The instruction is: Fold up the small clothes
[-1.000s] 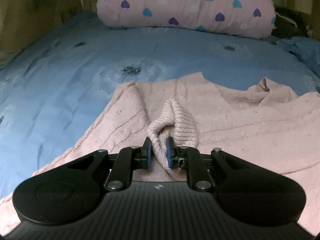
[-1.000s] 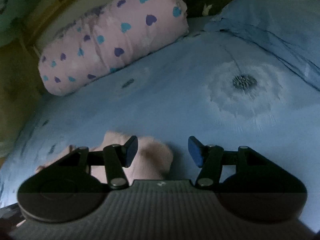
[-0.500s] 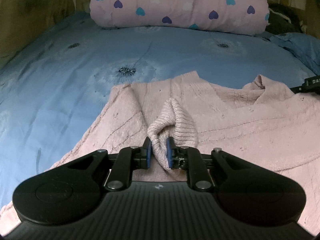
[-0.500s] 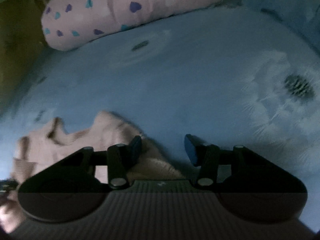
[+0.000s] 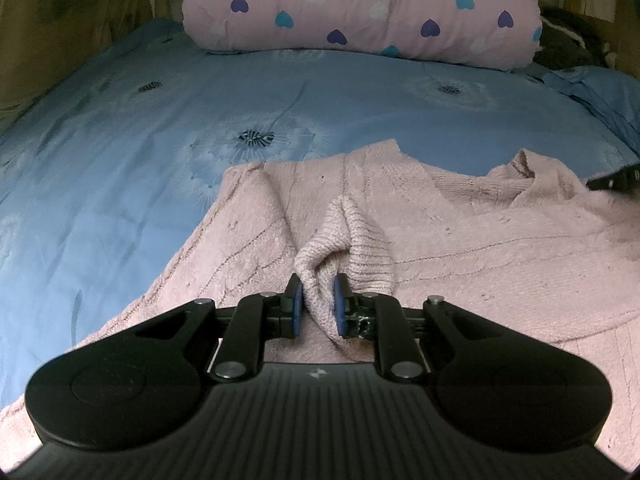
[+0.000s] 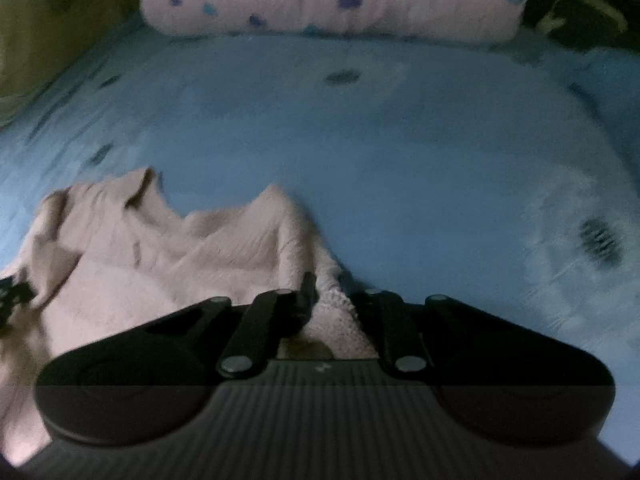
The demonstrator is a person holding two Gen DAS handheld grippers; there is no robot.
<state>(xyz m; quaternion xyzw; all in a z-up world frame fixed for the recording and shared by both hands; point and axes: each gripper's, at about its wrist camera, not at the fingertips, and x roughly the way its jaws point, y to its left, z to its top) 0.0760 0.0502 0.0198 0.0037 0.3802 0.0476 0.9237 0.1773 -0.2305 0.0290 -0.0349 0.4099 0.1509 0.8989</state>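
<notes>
A pink knit sweater (image 5: 460,240) lies spread on the blue bed sheet (image 5: 120,140). My left gripper (image 5: 316,308) is shut on a bunched ribbed fold of it, which rises as a hump between the blue pads. In the blurred right wrist view, the sweater (image 6: 160,248) reaches in from the left. My right gripper (image 6: 332,300) is closing its jaws on the sweater's right edge, with fabric pinched between the fingers. A black tip of the right gripper (image 5: 616,178) shows at the right edge of the left wrist view, by the sweater's collar.
A rolled pink quilt with blue and purple hearts (image 5: 360,8) lies across the head of the bed. A blue pillow (image 5: 600,92) and dark bundled items (image 5: 568,44) sit at the back right. A wooden wall (image 5: 60,20) borders the left side.
My right gripper has moved left over the sweater's edge, rolled level and closed from wide open onto the fabric. Its tip has come into the left wrist view. The left gripper kept still.
</notes>
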